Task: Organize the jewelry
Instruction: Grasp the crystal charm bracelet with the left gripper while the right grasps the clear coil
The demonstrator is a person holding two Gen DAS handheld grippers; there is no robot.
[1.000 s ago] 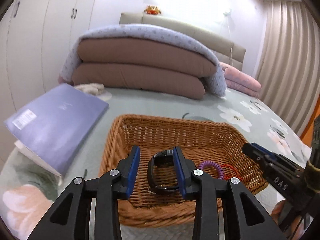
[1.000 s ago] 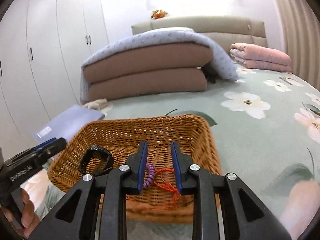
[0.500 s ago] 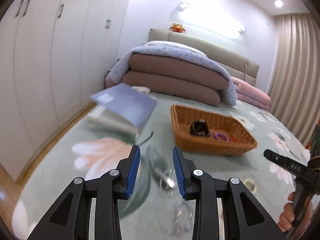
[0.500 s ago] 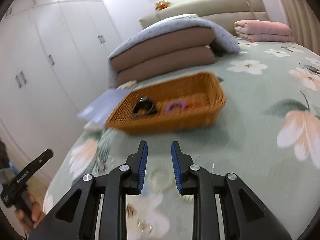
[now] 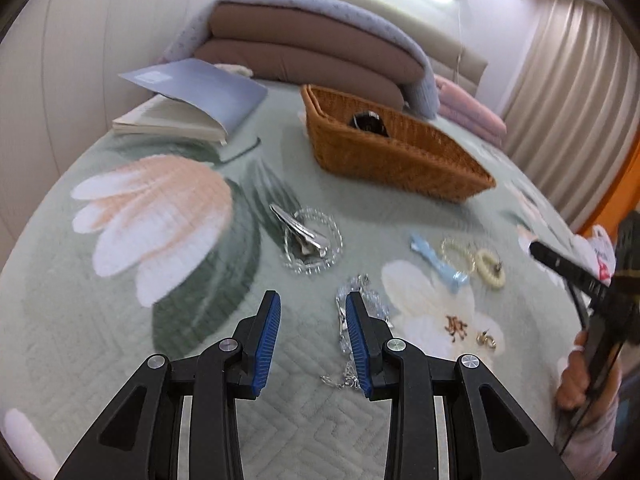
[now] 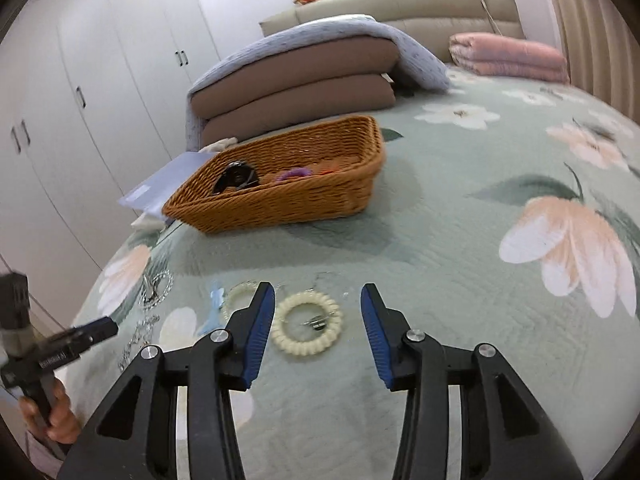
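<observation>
A wicker basket [image 5: 394, 152] [image 6: 296, 196] on the bed holds a black watch [image 5: 367, 122] [image 6: 236, 178] and a purple coil tie [image 6: 294, 174]. My left gripper [image 5: 312, 318] is open and empty, low over the quilt, with a silver chain [image 5: 360, 300] by its right finger. A silver hair clip [image 5: 298, 232] lies on a clear bead bracelet [image 5: 320, 236] ahead. My right gripper [image 6: 318, 316] is open around a cream coil hair tie [image 6: 308, 322] that lies on the quilt. A blue clip [image 5: 438, 262] and a pearl bracelet [image 5: 456, 250] lie nearby.
A blue book [image 5: 192, 92] lies open at the left of the basket. Folded duvets [image 5: 312, 52] are stacked at the headboard. Small earrings [image 5: 486, 340] lie on the floral quilt near the bed's front edge. Wardrobes [image 6: 80, 100] stand at the left.
Both grippers have pulled back from the basket, leaving the watch and ties inside, and dropped low over the loose jewelry on the quilt. The right jaws have opened wider.
</observation>
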